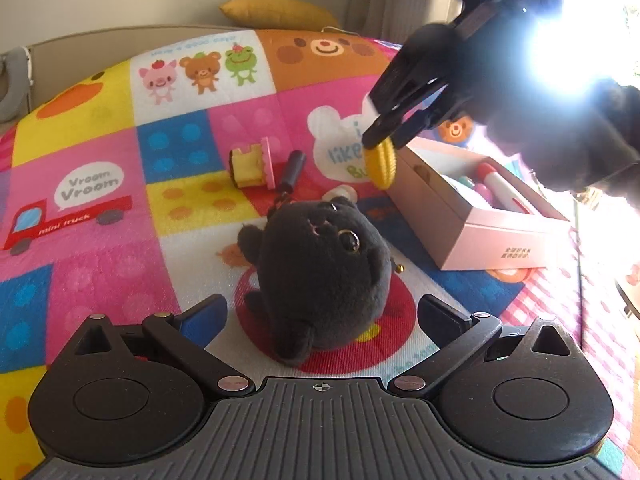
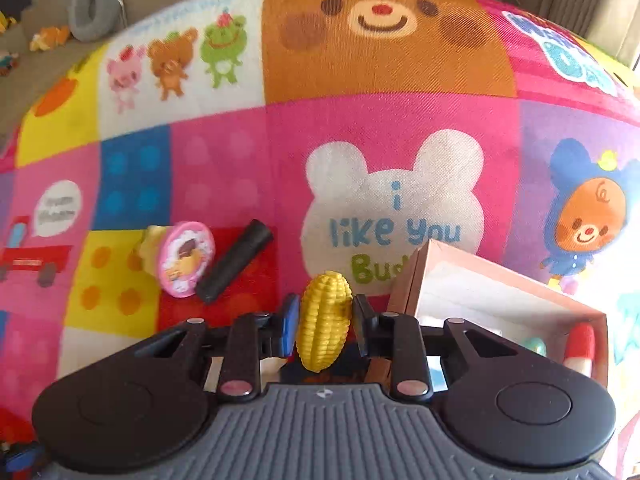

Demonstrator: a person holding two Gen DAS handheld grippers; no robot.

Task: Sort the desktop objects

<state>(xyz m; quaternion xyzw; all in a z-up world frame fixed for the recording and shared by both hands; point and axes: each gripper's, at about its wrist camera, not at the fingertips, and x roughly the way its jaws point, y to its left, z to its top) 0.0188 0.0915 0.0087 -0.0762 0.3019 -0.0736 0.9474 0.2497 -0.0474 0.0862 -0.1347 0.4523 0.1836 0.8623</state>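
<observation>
The left tongs [image 1: 320,316] stood wide open over the black plush cat [image 1: 320,276], gripping nothing; the cat sat on the patterned cloth [image 1: 100,208], its body between the two spread fingers but touched by neither. To take it well, the fingers would want to come down either side of the round body and close gently, since plush gives. Farther off lay the toy pudding cup [image 1: 252,164] on its side and a black cylinder [image 1: 292,170], both still to be sorted.

The right tongs [image 2: 325,316] were closed on the yellow toy corn [image 2: 325,326], held in the air just beside the near corner of the pink box [image 1: 472,216]. The box already held a red-tipped white marker [image 1: 504,188] and some pastel bits. The corn should probably be carried over the rim and released low, so it does not bounce out.

Writing on the cloth, left to right: "Vroom Vroom", "mini truck", then "i like you" with a cut-off green word beneath. The box's side bore small print too fine to read.
</observation>
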